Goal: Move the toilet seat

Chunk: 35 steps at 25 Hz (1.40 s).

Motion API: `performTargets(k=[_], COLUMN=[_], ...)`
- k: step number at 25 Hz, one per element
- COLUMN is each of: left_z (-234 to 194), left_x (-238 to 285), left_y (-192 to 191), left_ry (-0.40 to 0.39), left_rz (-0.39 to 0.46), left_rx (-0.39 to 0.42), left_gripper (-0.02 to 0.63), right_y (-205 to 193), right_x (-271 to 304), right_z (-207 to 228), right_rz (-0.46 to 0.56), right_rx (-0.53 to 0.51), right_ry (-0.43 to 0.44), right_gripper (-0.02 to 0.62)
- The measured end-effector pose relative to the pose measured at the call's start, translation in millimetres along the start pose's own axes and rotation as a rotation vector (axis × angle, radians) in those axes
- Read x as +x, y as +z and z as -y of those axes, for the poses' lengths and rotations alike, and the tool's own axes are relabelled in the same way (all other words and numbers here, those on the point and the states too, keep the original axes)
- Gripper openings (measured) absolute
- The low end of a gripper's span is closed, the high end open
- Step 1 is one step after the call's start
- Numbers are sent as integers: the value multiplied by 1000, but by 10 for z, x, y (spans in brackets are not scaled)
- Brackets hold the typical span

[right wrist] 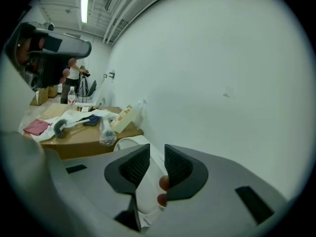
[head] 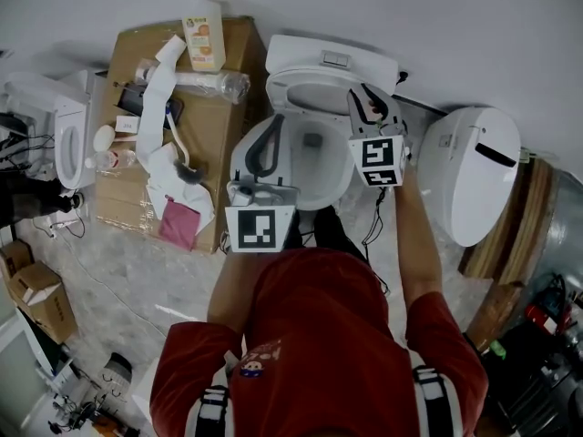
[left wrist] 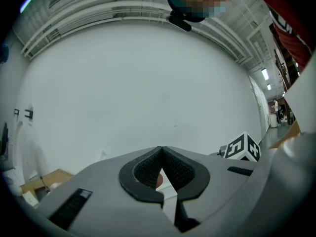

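Looking down from the head view, I have both tools raised over the toilet, and neither has a hold on anything. The left tool (head: 277, 121) (left wrist: 161, 151) is clenched tip to tip on nothing and aims at the bare wall, so I judge it is only parked clear of the bowl. The right tool (head: 372, 104) (right wrist: 156, 155) is released, with a narrow gap between its jaws, and hangs above the right rear of the toilet seat (head: 335, 186) beside the tank (head: 332, 58). That looks to me like a line-up for a grip on the rim. The seat itself lies flat on the bowl. To the left, a cardboard box (head: 219, 107) serves as a worktop. It carries a soap bottle (head: 203, 33), a toilet brush (head: 182, 164) and a pink cloth (head: 179, 222), all well apart from the seat. A large white cover (head: 469, 176) leans at the right, near my right arm, and could crowd a wide swing.
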State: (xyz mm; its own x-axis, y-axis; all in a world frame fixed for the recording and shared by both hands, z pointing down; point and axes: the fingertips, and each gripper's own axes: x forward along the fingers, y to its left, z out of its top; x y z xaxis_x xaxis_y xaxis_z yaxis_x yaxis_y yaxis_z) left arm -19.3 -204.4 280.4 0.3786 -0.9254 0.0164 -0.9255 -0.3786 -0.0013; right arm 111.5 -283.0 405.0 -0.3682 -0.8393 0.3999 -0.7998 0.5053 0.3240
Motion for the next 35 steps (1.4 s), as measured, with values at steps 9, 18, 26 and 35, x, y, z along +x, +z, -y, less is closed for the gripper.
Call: performTargets(k=[9,18,26,35], left_z=[-66,-105,-113,-123], left_x=[-44,-44,-21,0], left_y=[-206,-303,-372,-365], left_ry=[33,47,47,45], left_rz=[-38,-55,-67,-64], left_rx=[-21,-25,-32,-31], left_gripper=[11,11,11,11], right_y=[-341,-549,-599,-603], right_x=[371,590,672,679], right_z=[-54,-45,-9,13], right_rz=[-134,-216,-238,-247], right_rx=[-171,-256,-318,-380], right_ry=[36,51,12,-23], right_gripper=[72,72,72,58])
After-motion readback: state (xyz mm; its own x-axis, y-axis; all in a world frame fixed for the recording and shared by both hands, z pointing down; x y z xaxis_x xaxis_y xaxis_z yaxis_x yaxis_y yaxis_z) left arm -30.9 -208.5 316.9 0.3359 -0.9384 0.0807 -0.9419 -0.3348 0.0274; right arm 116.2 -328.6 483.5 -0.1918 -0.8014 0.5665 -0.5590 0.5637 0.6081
